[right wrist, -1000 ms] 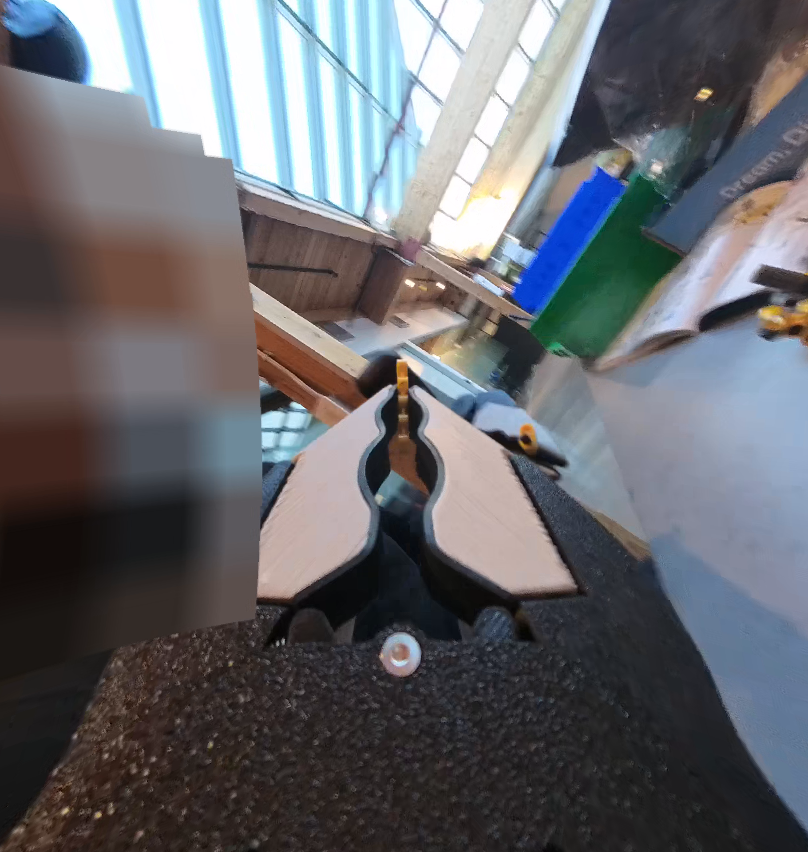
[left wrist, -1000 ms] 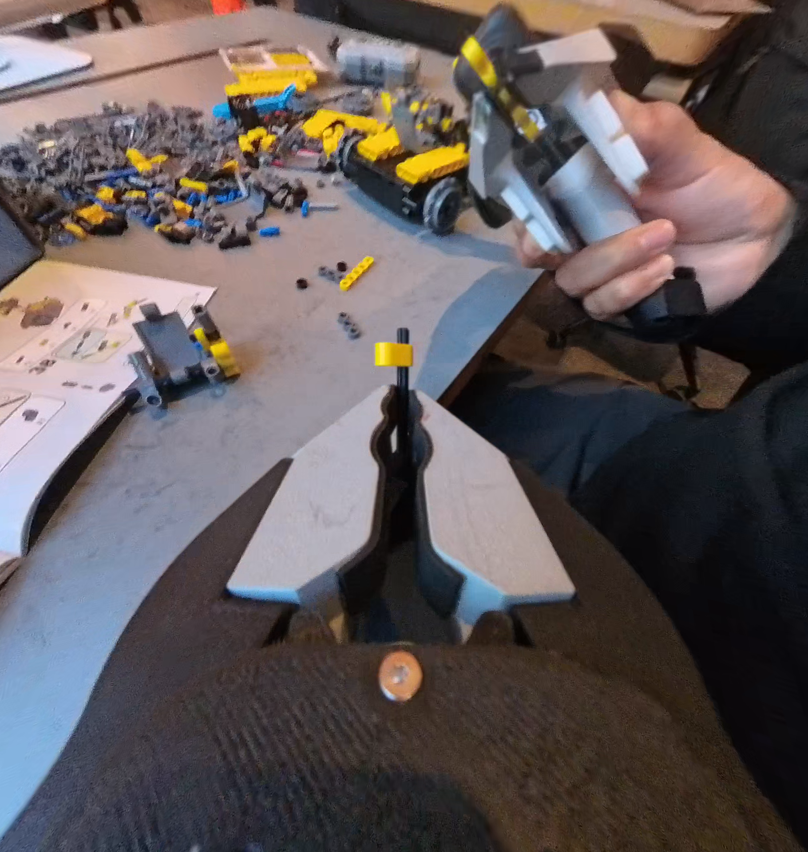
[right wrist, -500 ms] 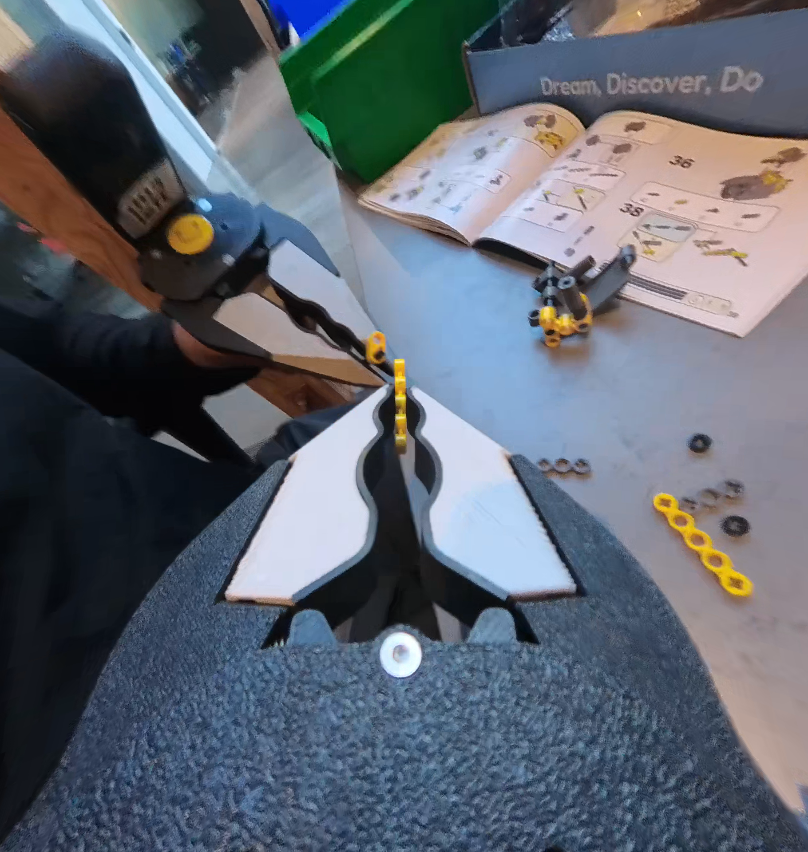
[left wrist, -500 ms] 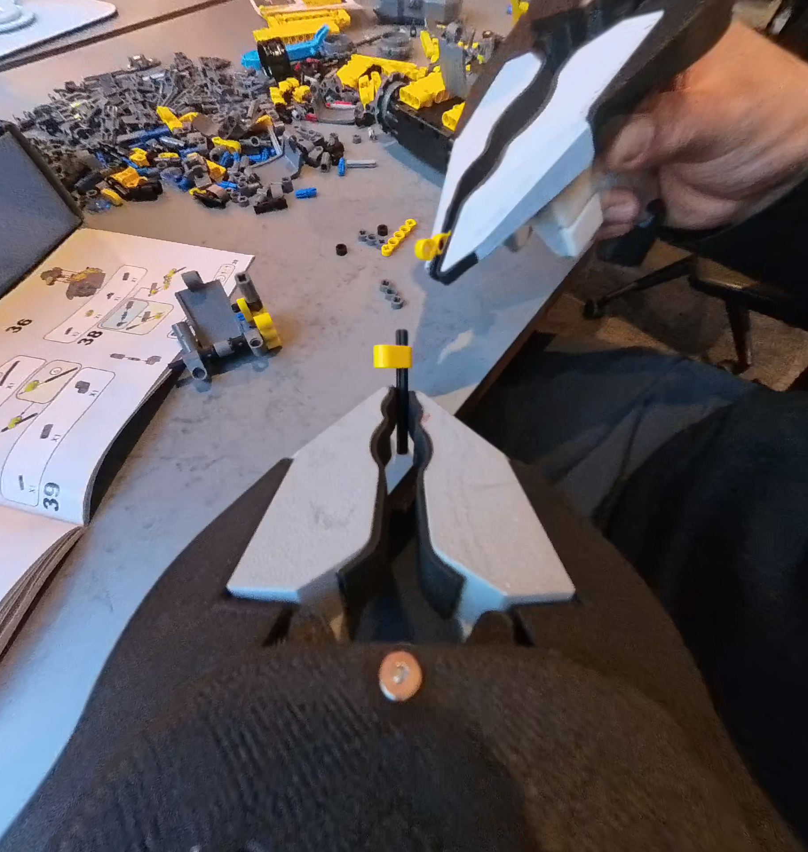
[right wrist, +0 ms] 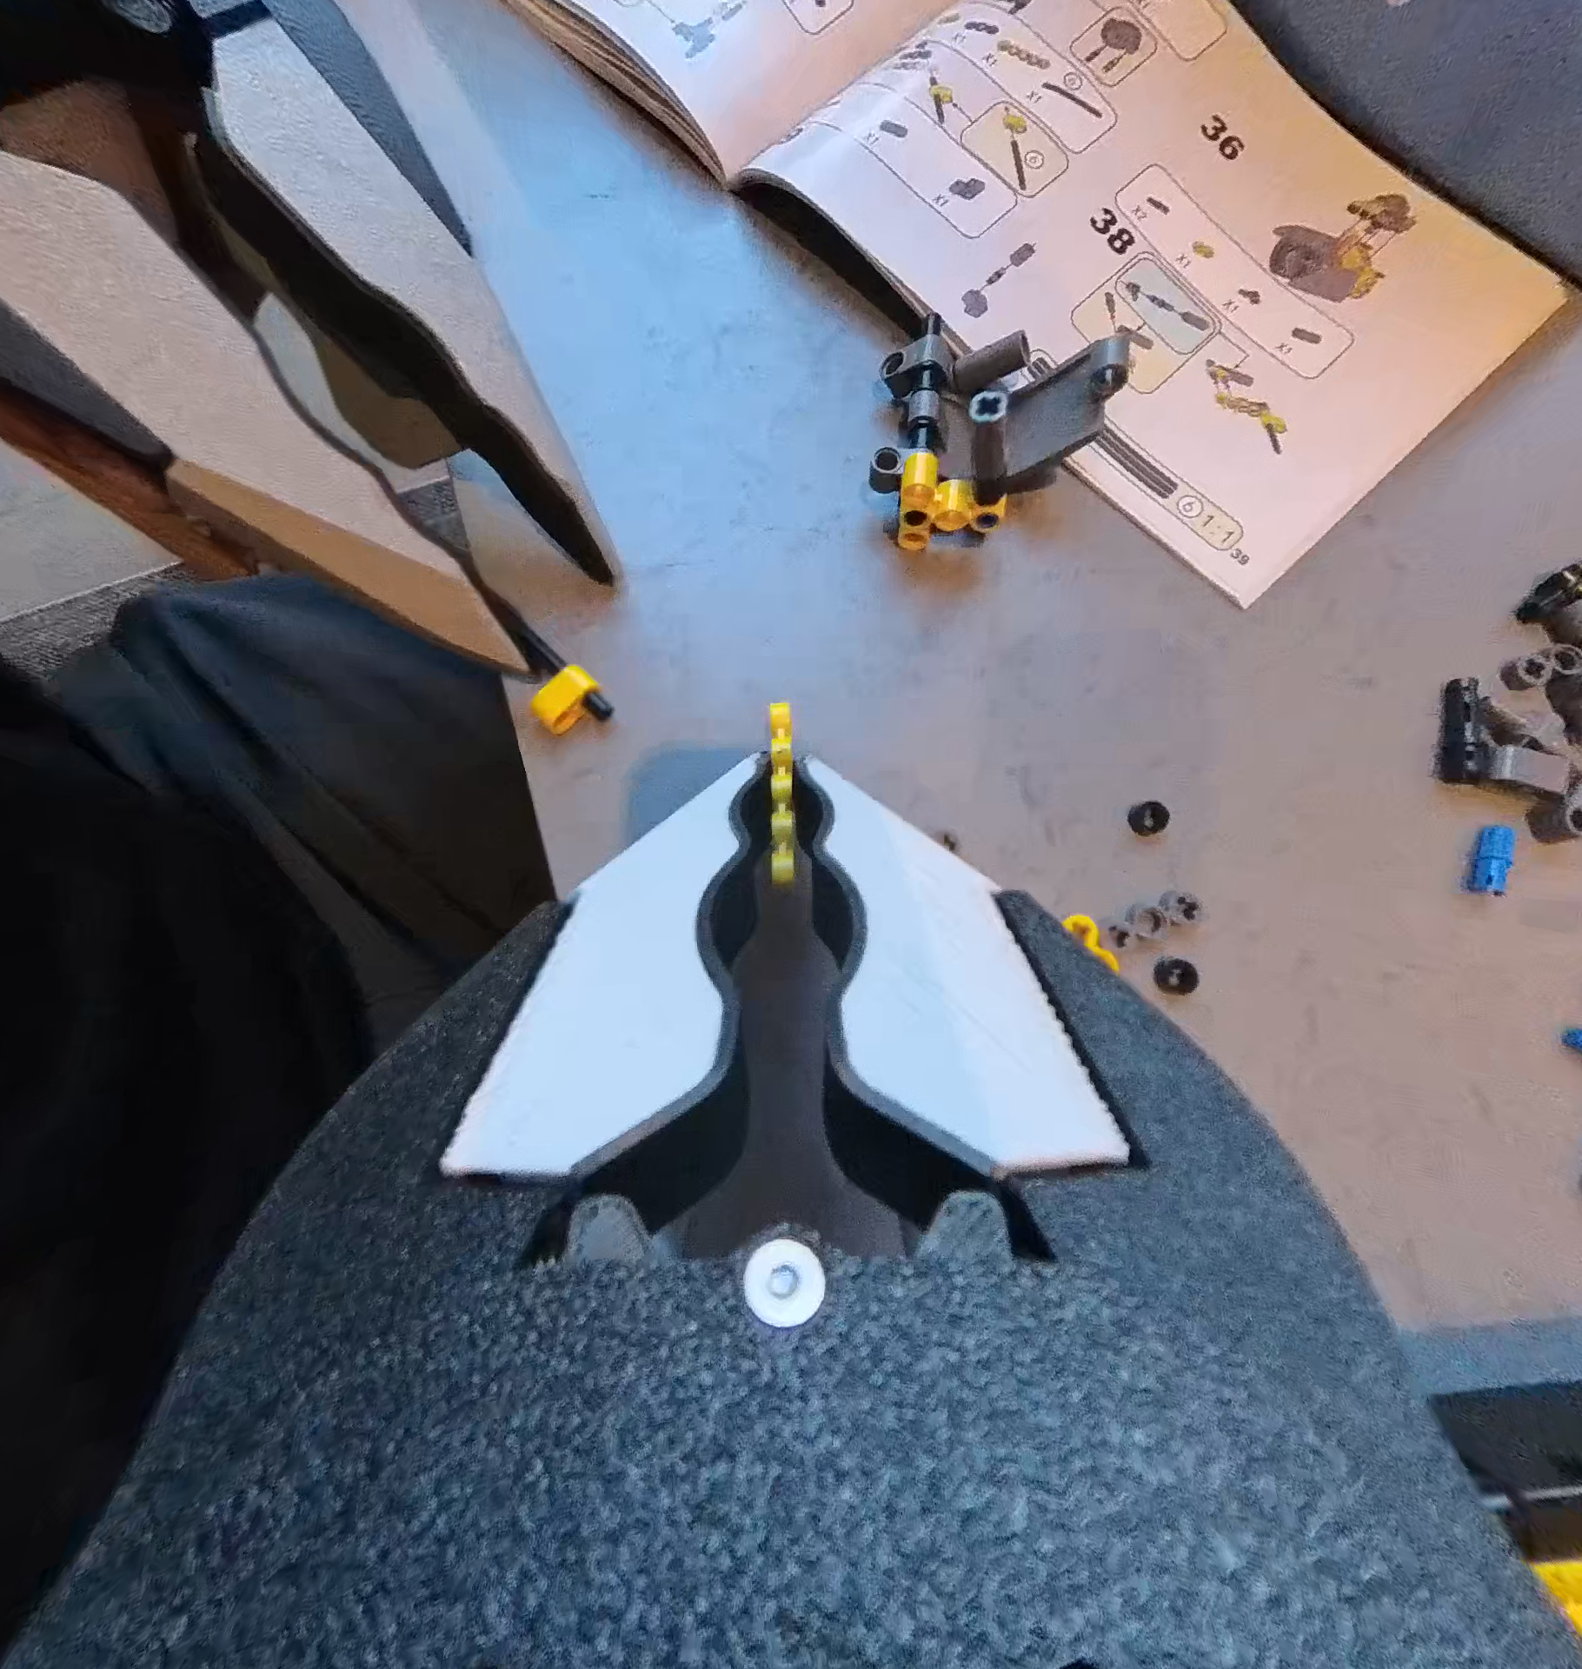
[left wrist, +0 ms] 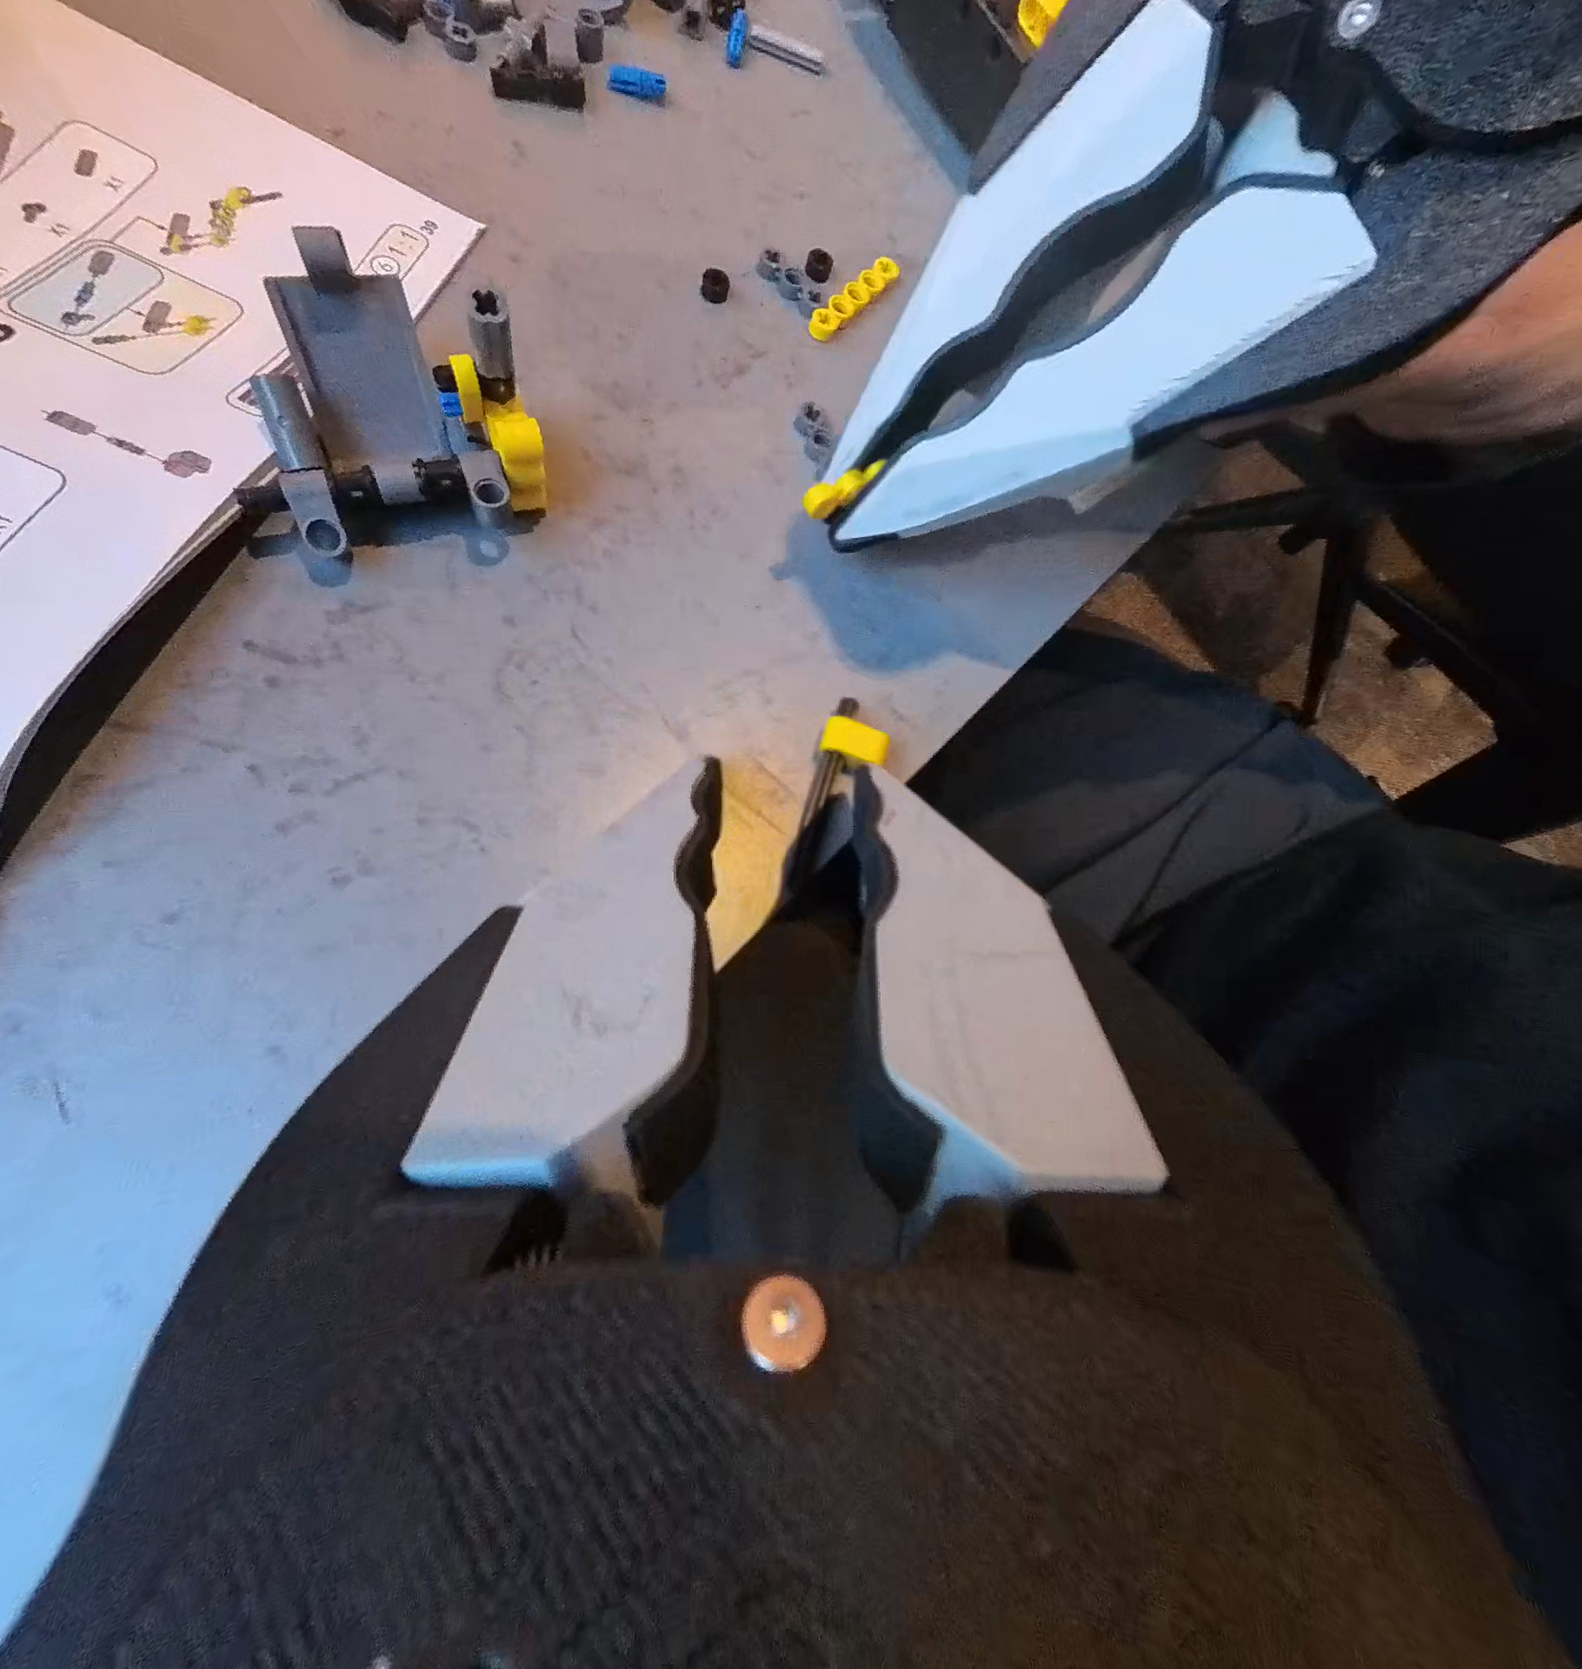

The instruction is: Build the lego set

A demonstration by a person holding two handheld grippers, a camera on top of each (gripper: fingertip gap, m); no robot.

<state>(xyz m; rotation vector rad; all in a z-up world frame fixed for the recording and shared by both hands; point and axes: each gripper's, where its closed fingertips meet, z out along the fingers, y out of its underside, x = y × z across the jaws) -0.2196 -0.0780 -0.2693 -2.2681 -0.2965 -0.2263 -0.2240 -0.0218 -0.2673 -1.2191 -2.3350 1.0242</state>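
Pinching a thin yellow strip with holes (right wrist: 778, 795), the right gripper (right wrist: 780, 763) has its fingers pressed together on it. The strip stands edge-on between them and its end sticks out past the tips. Probably it is held so that the free end stays easy to reach. It hangs low over the bench (left wrist: 408, 722), close to the front edge.

The left gripper (left wrist: 783, 777) is just beside it, with its fingers spread apart. A black rod (left wrist: 823, 795) with a small yellow piece (left wrist: 853, 741) near its end lies along the inner side of one finger only. I cannot tell if the rod is sticking there or slipping out. The two grippers point their tips toward each other, near but not touching.

Farther on the grey bench stands a small grey and yellow assembly (left wrist: 381, 424), partly on the corner of an open instruction booklet (right wrist: 1221, 271). A second yellow strip (left wrist: 853, 298), some black rings (right wrist: 1149, 817), a blue pin (right wrist: 1489, 858) and a pile of dark pieces are scattered to the side. Below the bench edge the dark trousers (left wrist: 1311, 903) of the person are visible
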